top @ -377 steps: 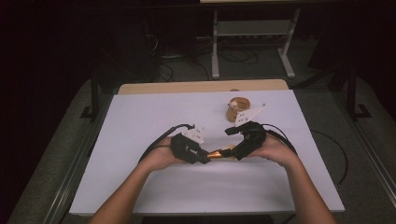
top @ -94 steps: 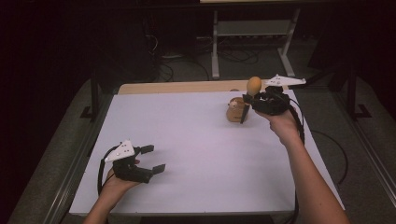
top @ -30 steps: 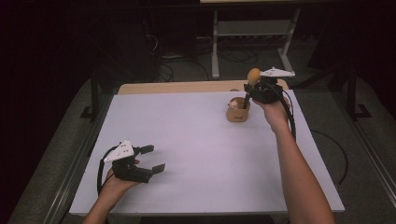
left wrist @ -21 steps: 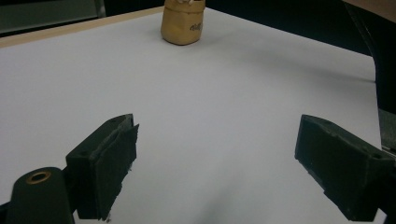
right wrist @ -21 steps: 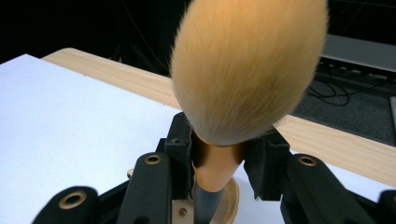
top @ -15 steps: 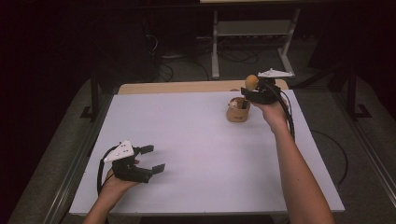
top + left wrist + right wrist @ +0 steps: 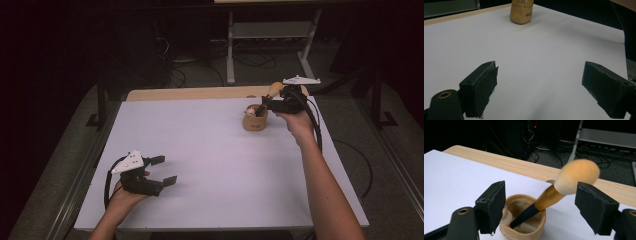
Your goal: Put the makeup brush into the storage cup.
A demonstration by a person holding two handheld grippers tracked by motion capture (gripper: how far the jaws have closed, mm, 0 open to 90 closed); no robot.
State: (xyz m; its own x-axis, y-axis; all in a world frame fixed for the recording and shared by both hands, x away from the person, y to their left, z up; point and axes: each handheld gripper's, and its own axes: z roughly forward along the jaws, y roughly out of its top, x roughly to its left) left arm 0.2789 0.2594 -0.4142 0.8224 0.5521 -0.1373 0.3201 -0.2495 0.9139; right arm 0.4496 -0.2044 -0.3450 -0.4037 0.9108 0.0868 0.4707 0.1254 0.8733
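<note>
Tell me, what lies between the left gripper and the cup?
Nothing: bare white table from the left gripper to the cup, seen in its own view.

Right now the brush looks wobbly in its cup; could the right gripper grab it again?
Probably yes: the right gripper has just opened, its jaws flanking the brush leaning in the cup.

Dark lab: cables, metal rack

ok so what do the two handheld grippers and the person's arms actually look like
Both the left gripper and the right gripper are black, each with two blocky, foam-like black jaws, a pale three-cornered plate on top and a black cable trailing back along the arm. A brass-coloured ring sits at a jaw's base. The forearms are bare: no sleeves or gloves show.
</note>
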